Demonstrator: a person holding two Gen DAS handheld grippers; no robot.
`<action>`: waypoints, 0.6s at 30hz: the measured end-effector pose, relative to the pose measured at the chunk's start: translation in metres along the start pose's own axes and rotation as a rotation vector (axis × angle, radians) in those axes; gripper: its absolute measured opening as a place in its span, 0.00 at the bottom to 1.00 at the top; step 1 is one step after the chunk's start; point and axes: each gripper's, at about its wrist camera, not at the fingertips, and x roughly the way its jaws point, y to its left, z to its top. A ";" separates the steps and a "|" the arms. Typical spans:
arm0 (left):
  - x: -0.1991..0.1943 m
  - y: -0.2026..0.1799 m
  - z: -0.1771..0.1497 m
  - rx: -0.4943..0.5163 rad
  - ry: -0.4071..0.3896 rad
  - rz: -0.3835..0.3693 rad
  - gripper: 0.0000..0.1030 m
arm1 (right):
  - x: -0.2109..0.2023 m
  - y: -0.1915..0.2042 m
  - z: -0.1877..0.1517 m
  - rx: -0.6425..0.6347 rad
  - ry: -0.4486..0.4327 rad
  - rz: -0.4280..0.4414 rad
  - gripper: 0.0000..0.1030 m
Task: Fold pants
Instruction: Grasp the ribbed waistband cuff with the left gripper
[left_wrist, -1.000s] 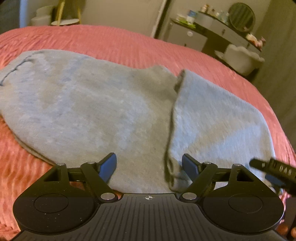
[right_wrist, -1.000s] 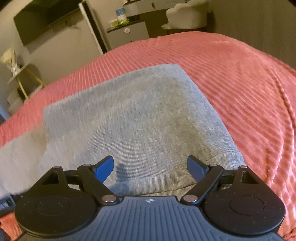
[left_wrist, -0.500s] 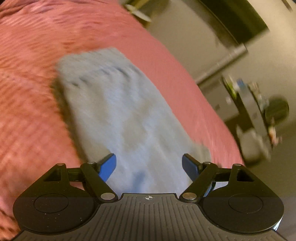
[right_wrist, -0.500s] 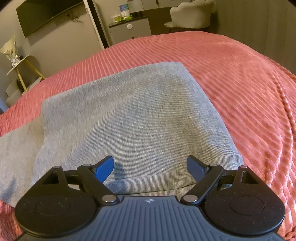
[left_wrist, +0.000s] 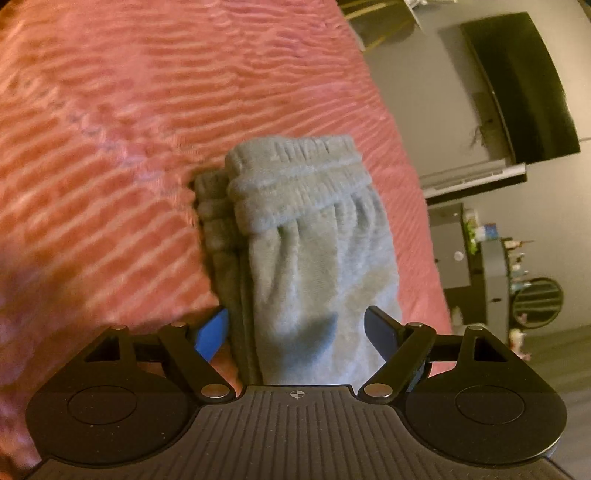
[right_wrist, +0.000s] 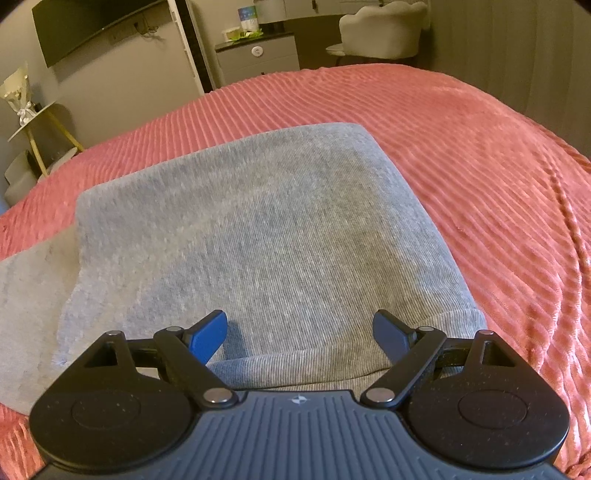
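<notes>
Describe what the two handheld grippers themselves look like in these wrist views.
The left gripper and right gripper look alike: a ribbed dark body with a small round crosshair mark at its centre, two black round-edged side plates with a circular disc outline each, black link arms with silver pivot pins, and short blue fingertips. No cables, hands or sleeves show.

I see grey pants (left_wrist: 317, 258) lying flat on the bed (left_wrist: 110, 110). One end is folded over; the elastic waistband (left_wrist: 295, 184) sits bunched.
</notes>
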 end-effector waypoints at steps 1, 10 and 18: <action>0.002 0.002 0.001 0.003 -0.006 0.014 0.82 | 0.000 0.001 0.000 -0.003 0.001 -0.005 0.84; 0.013 0.023 0.020 0.004 -0.051 -0.037 0.82 | 0.001 0.003 -0.002 -0.016 -0.007 -0.027 0.84; 0.018 0.004 0.014 0.150 -0.053 0.035 0.83 | 0.001 0.004 -0.002 -0.030 -0.008 -0.043 0.84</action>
